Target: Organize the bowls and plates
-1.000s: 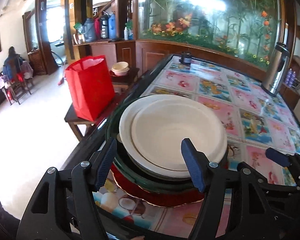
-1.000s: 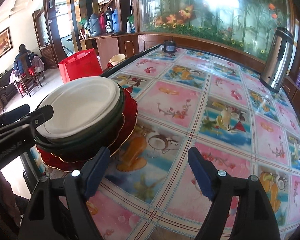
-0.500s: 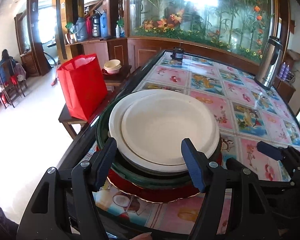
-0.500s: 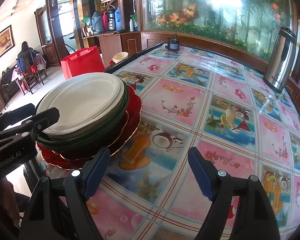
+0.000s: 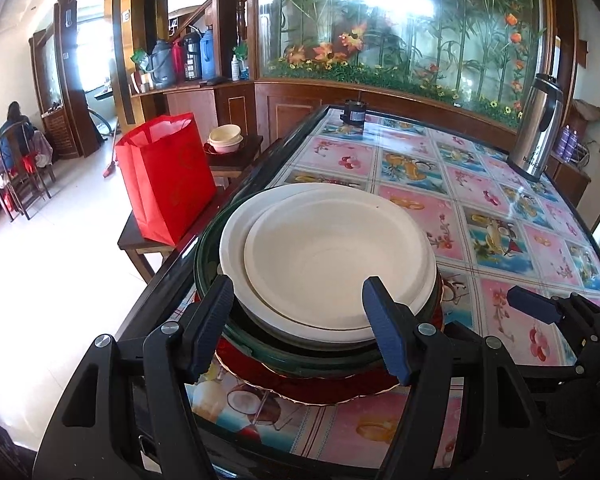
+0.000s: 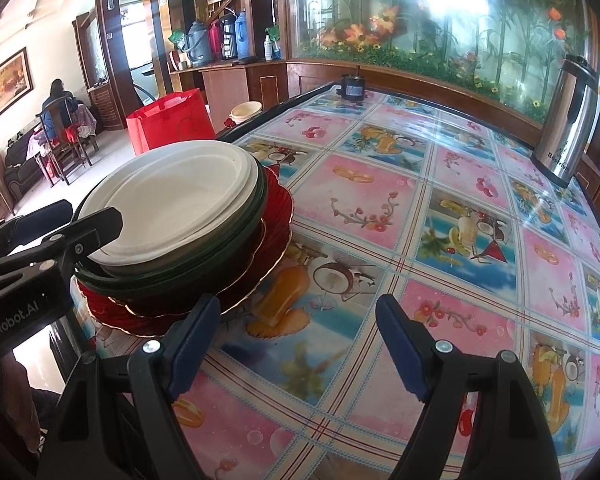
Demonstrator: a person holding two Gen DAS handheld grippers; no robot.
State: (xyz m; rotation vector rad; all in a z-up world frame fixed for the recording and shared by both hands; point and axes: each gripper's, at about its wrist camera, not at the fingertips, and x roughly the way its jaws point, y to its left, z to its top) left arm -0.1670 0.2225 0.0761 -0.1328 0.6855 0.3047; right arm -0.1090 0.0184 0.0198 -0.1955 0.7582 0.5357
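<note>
A stack of dishes sits at the near left corner of the table: white plates nested on top, a dark green dish under them, and a red scalloped plate at the bottom. My left gripper is open, its blue pads on either side of the stack's near rim, with nothing pressed between them. In the right wrist view the stack is at the left, with the left gripper hovering at its edge. My right gripper is open over the bare tablecloth, to the right of the stack.
The table has a glossy fruit-print cloth. A steel thermos stands at the far right and a small dark jar at the far edge. A red bag and stacked bowls sit on low stools left of the table.
</note>
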